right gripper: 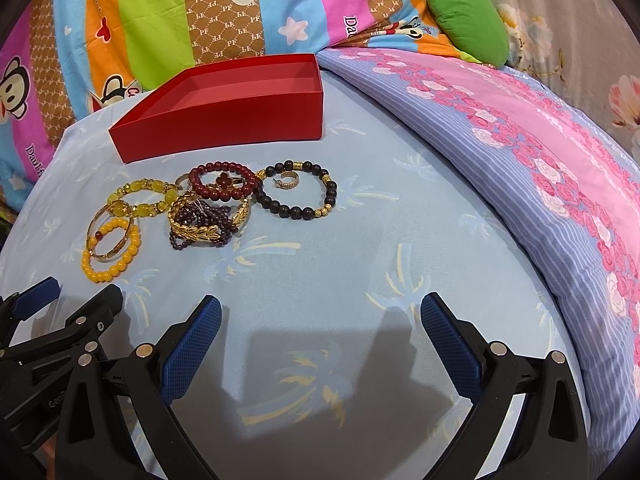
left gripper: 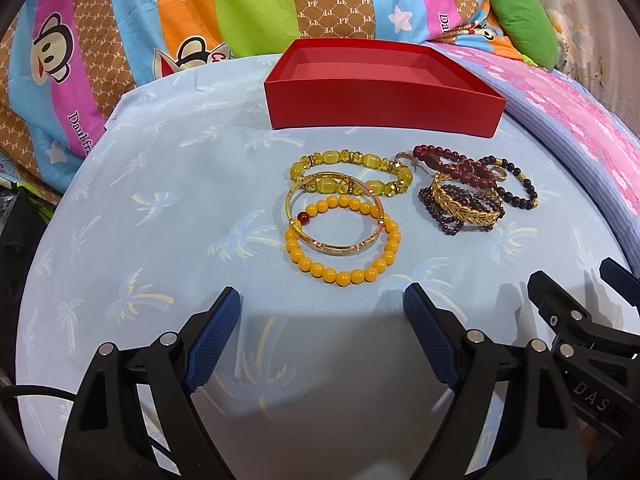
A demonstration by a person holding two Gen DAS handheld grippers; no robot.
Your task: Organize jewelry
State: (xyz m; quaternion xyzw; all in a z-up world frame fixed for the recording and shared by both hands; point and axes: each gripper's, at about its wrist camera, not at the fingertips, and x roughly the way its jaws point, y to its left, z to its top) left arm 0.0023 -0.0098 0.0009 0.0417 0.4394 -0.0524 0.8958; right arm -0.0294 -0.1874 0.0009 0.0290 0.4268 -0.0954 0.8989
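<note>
An empty red box (left gripper: pixel 384 114) (right gripper: pixel 224 126) stands at the far side of a light blue cloth. In front of it lie several bracelets: an orange bead bracelet (left gripper: pixel 340 278) (right gripper: pixel 105 276) under a gold bangle (left gripper: pixel 336 249) (right gripper: pixel 107 258), a yellow stone bracelet (left gripper: pixel 352 160) (right gripper: pixel 140 186), a dark red bead bracelet (left gripper: pixel 452 160) (right gripper: pixel 224 168), a gold leaf cuff (left gripper: pixel 464 206) (right gripper: pixel 200 232) on purple beads, and a black bead bracelet (left gripper: pixel 520 188) (right gripper: pixel 296 210) around a small ring (right gripper: pixel 286 181). My left gripper (left gripper: pixel 322 312) and right gripper (right gripper: pixel 320 316) hover open near the cloth's front, both empty.
A striped cartoon-print quilt (left gripper: pixel 120 32) rises behind the box. A pink and lilac flowered blanket (right gripper: pixel 520 152) is bunched along the right. A green cushion (right gripper: pixel 468 20) lies at the back right. The right gripper shows at the left view's right edge.
</note>
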